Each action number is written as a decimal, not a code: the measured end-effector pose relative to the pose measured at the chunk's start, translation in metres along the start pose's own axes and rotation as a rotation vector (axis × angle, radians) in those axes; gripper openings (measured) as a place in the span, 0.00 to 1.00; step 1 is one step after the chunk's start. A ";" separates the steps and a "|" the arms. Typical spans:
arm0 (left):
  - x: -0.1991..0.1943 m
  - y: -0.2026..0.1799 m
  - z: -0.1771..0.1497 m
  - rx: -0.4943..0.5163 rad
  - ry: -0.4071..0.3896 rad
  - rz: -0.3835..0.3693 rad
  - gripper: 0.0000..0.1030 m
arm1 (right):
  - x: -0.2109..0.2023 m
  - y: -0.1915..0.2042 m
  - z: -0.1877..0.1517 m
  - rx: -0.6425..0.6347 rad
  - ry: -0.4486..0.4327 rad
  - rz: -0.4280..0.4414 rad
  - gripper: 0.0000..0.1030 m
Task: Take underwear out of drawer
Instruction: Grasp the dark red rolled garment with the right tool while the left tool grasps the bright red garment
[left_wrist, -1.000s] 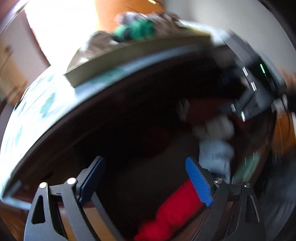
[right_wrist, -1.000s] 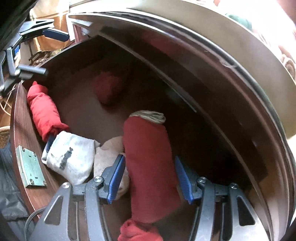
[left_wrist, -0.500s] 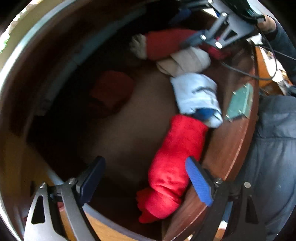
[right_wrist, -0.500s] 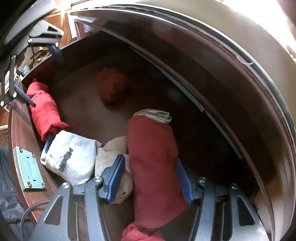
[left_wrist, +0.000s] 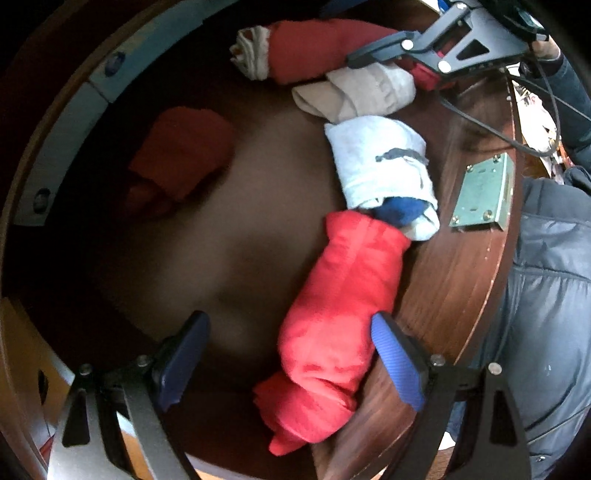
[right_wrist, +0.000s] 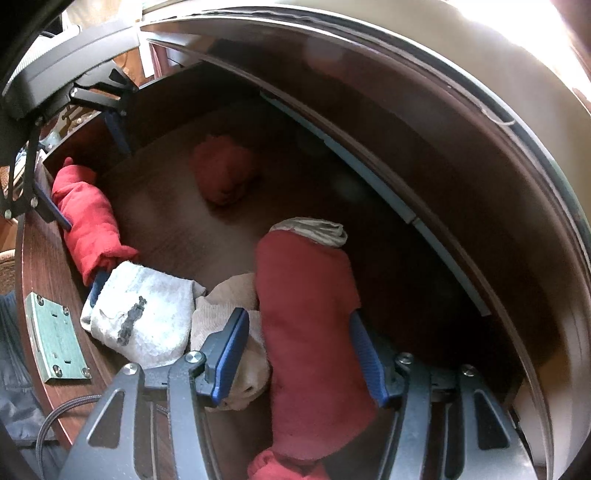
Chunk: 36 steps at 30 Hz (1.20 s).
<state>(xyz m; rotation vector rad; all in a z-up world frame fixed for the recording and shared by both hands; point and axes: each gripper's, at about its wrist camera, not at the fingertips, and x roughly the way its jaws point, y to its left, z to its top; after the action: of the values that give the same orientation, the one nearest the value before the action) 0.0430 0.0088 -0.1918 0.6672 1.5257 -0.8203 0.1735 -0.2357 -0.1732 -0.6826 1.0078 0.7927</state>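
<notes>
The open wooden drawer (left_wrist: 454, 280) holds several rolled garments. My left gripper (left_wrist: 288, 325) points straight down into it. Its jaws are opening, and the bright red roll (left_wrist: 340, 302) lies between them, close to the right pad and not pinched. My right gripper (right_wrist: 298, 317) straddles a dark red roll (right_wrist: 306, 314) that has a pale band at its far end. The right pad is at the roll's edge, the left pad is against a beige roll (right_wrist: 229, 299), and the cloth is not squeezed. A white roll (right_wrist: 140, 314) with a dark mark lies between the beige and bright red rolls.
A loose red bundle (left_wrist: 181, 151) sits alone toward the back of the drawer. A greenish lock plate (left_wrist: 484, 192) is screwed inside the front wall. The cabinet top overhangs the rear, with a grey rail (left_wrist: 59, 140) beneath. A person's dark padded jacket (left_wrist: 546, 314) is beyond the front.
My left gripper has tipped from facing the cabinet top to looking straight down, and has sunk over the bright red roll. The right gripper and the dark red roll have stayed put.
</notes>
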 end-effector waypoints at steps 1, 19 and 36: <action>0.001 0.002 0.002 -0.010 -0.004 -0.009 0.90 | 0.000 0.000 0.000 0.000 0.000 0.001 0.57; 0.022 0.041 0.020 -0.106 -0.044 -0.098 0.97 | 0.005 -0.012 0.000 0.047 0.041 -0.018 0.58; 0.001 0.054 -0.013 -0.190 -0.184 -0.194 0.65 | 0.013 -0.015 0.002 0.074 0.095 0.009 0.43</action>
<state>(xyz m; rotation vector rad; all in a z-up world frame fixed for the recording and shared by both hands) 0.0789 0.0508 -0.1989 0.2990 1.4922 -0.8447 0.1905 -0.2387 -0.1821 -0.6571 1.1218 0.7325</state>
